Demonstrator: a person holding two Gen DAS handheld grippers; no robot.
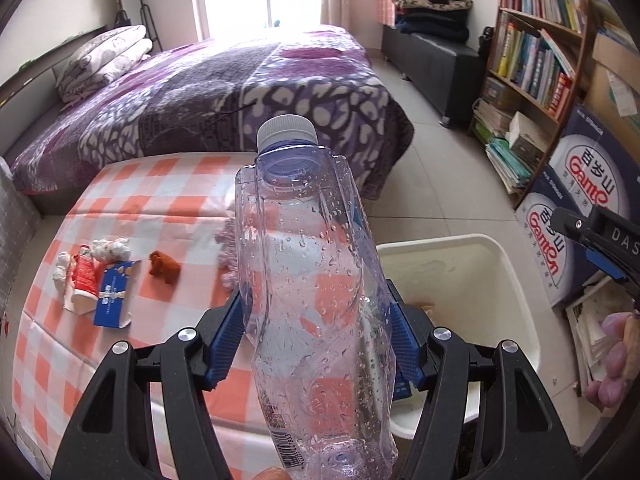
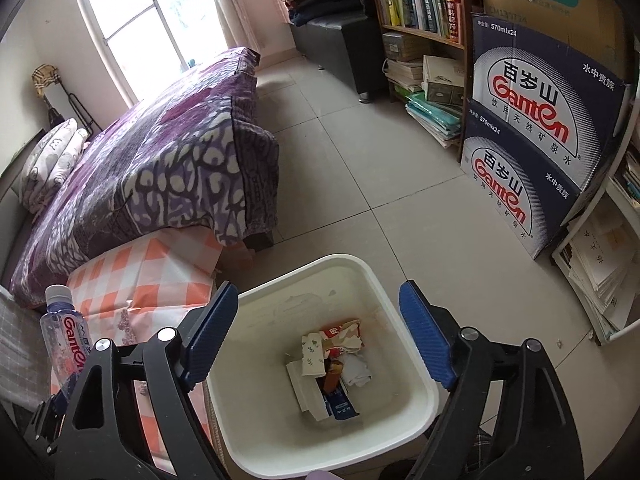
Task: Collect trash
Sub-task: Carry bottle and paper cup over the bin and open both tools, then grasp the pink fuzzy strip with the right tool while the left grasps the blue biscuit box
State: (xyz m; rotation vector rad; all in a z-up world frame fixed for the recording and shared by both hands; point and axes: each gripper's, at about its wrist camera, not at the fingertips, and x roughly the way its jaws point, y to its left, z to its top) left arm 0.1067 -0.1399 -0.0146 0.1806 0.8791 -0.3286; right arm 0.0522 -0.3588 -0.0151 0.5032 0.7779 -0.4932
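My left gripper [image 1: 316, 336] is shut on a clear plastic water bottle [image 1: 312, 280] with a white cap, held upright above the orange-checked table [image 1: 120, 200] beside the white bin [image 1: 516, 280]. The bottle also shows in the right wrist view [image 2: 64, 328]. On the table lie a toothpaste tube [image 1: 82, 276], a blue carton [image 1: 114, 296], crumpled tissue [image 1: 112, 249] and a brown scrap [image 1: 165, 268]. My right gripper [image 2: 318, 334] is open and empty above the white bin [image 2: 408, 384], which holds several wrappers and cartons [image 2: 328, 364].
A bed with a purple blanket [image 2: 160, 160] stands behind the table. Stacked Ganten water boxes [image 2: 536, 120], a bookshelf [image 2: 420, 4] and piles of books [image 2: 600, 268] line the right side. Tiled floor [image 2: 360, 160] lies between.
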